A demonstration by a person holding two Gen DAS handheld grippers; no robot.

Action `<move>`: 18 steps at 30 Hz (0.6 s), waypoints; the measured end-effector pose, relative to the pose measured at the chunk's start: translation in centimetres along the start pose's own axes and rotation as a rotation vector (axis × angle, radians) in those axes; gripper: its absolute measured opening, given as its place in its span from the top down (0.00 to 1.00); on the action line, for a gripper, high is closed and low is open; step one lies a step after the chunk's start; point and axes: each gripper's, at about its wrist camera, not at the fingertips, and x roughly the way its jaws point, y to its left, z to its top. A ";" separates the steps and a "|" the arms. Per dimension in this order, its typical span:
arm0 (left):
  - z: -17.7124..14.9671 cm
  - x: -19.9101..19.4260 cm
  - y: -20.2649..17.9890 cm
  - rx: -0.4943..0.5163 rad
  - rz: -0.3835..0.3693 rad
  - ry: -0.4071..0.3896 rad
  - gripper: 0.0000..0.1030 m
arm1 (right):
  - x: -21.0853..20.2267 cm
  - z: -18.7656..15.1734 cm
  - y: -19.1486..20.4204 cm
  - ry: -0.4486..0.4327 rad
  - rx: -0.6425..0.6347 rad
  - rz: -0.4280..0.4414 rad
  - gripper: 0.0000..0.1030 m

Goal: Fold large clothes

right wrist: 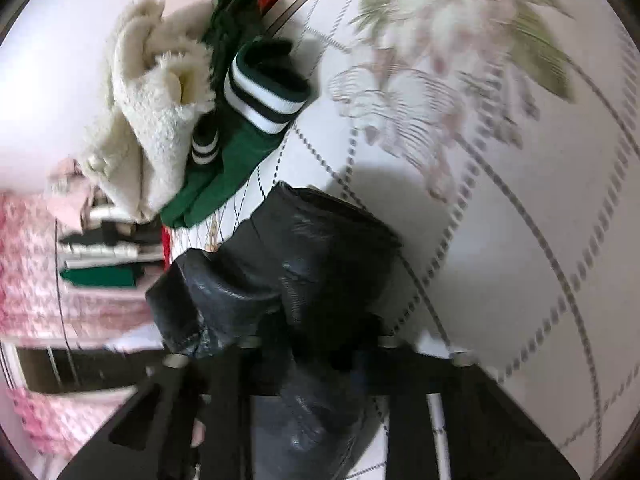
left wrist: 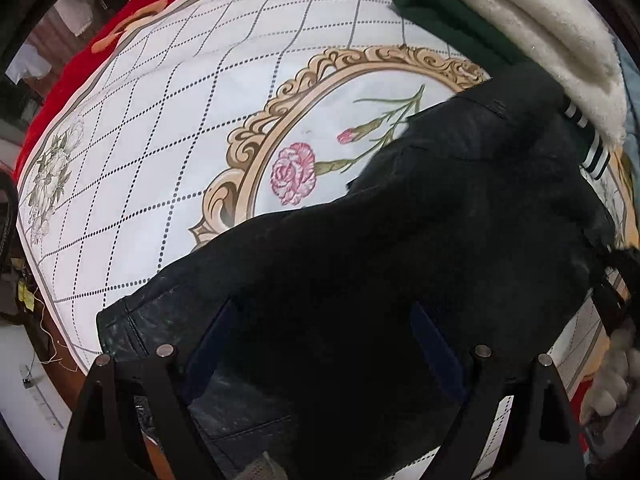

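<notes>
**Black leather jacket pinched on the right, straddled on the left**

In the left wrist view we see our left tongs [left wrist: 324, 344] standing wide, their two blue-padded fingers [left wrist: 438, 354] spread apart over the black leather jacket [left wrist: 400, 248], which fills the lower right of the frame. The fingers lie against the dark material, but whether they press on it we cannot tell. The jacket lies on a white quilted bedspread [left wrist: 168, 128] printed with a pink carnation [left wrist: 293, 173] inside an ornate gold oval. A red cloth [left wrist: 80, 68] borders it at the upper left. At the upper right a cream fleece garment [left wrist: 540, 20] rests on a dark green garment [left wrist: 440, 12] with white-striped cuffs.

In the right wrist view, which is blurred, our right tongs [right wrist: 316, 356] are drawn narrow with a bunched fold of the leather jacket [right wrist: 304, 248] clamped between them at the lower centre. The bedspread [right wrist: 520, 220] spreads across the right. At the upper left sit the cream fleece [right wrist: 148, 120] and the green striped cuff [right wrist: 264, 96], touching each other. Pink knitted fabric [right wrist: 28, 260] lies at the left edge.
</notes>
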 end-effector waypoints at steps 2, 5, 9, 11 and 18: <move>-0.3 -0.4 0.2 0.010 0.006 0.007 0.14 | -2.2 -2.5 -0.5 -0.050 0.067 -0.041 0.86; -1.6 -0.9 0.0 0.035 0.009 0.009 0.14 | -8.1 -7.5 -2.8 -0.092 0.140 -0.175 0.86; -2.9 1.1 -1.1 0.066 -0.019 0.070 0.14 | -12.1 -12.0 -6.8 0.036 0.165 -0.357 0.60; -2.9 1.8 -1.9 0.101 0.003 0.041 0.14 | -14.9 -12.7 -6.7 0.002 0.123 -0.477 0.50; -2.5 3.5 -1.9 0.101 -0.024 0.011 0.12 | -14.1 -11.1 4.5 -0.004 -0.168 -0.376 0.50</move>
